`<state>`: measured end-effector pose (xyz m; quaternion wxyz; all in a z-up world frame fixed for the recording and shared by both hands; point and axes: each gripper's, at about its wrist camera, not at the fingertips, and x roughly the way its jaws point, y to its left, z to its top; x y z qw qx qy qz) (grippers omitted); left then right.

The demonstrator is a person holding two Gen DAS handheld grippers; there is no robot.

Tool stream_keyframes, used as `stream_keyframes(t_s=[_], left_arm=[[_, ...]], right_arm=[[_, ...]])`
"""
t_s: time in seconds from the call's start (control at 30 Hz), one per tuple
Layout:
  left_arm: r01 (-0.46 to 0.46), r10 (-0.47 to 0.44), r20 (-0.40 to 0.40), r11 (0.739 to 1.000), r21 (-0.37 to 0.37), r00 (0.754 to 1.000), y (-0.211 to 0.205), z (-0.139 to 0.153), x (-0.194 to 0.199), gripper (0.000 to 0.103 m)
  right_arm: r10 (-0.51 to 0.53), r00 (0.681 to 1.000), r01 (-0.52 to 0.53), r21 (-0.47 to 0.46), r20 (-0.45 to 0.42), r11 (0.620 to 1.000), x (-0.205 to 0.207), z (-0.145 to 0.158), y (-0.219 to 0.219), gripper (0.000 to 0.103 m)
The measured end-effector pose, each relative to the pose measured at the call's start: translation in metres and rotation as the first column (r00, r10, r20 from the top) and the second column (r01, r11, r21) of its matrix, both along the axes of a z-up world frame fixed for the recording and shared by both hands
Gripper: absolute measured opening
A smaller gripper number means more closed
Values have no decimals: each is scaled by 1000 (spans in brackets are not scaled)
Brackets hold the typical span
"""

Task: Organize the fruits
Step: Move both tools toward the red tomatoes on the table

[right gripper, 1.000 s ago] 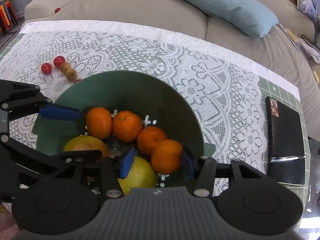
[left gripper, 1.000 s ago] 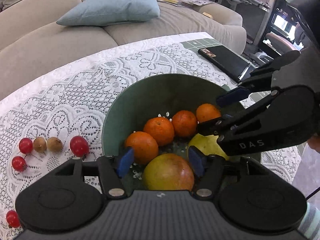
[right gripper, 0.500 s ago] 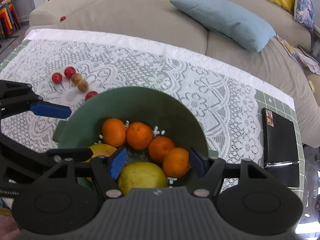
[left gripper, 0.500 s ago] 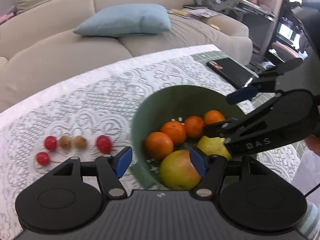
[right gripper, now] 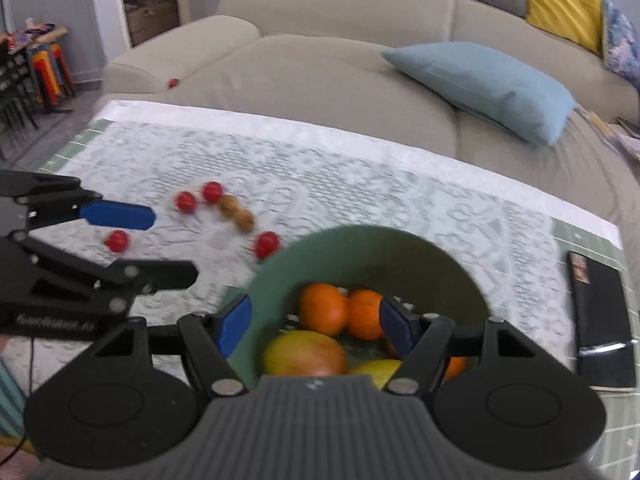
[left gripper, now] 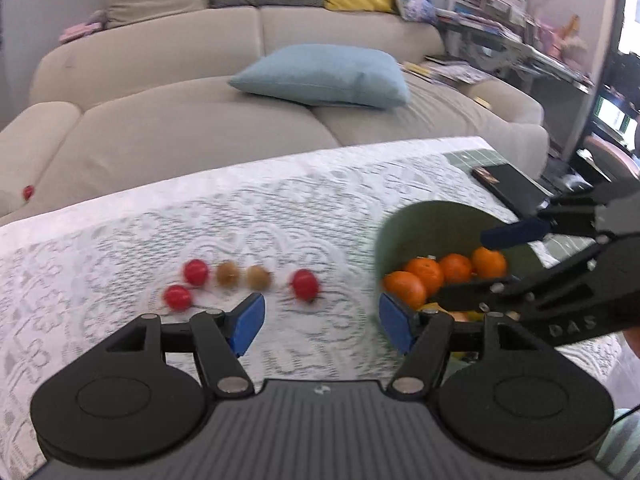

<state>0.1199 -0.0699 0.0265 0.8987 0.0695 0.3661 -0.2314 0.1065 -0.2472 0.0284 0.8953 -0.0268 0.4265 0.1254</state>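
Left hand-held gripper (left gripper: 320, 320): jaws wide apart, nothing between them, above bare lace just left of the bowl.
Right hand-held gripper (right gripper: 314, 322): jaws have just been opening; spread over the bowl's near rim, pads touching no fruit.
Green bowl (right gripper: 368, 246): on the desk (right gripper: 400, 200), holding oranges (right gripper: 324, 314), a reddish-yellow fruit (right gripper: 306, 354) and a yellow one partly hidden by the gripper body.
Loose small fruits (left gripper: 196, 272): red and brown, blurred, scattered on the lace left of the bowl.
Black flat object (right gripper: 600, 320): near the desk's right edge; kind unclear.
Sofa (left gripper: 180, 128): behind, with a blue cushion (left gripper: 324, 76).
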Motion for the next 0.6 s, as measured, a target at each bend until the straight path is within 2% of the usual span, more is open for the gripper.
stream_keyframes(t_s=[0.23, 0.5, 0.6], left_arm=[[-113, 112, 41, 993, 23, 993, 43, -1, -1, 77], [-226, 226, 29, 974, -17, 974, 85, -11, 2, 77], [-274, 275, 48, 961, -29, 960, 98, -15, 0, 77]], right_arm=[[55, 998, -56, 25, 34, 998, 2, -4, 32, 68], [130, 990, -133, 74, 52, 988, 10, -10, 65, 68], [152, 987, -157, 80, 59, 984, 15, -14, 76, 68]])
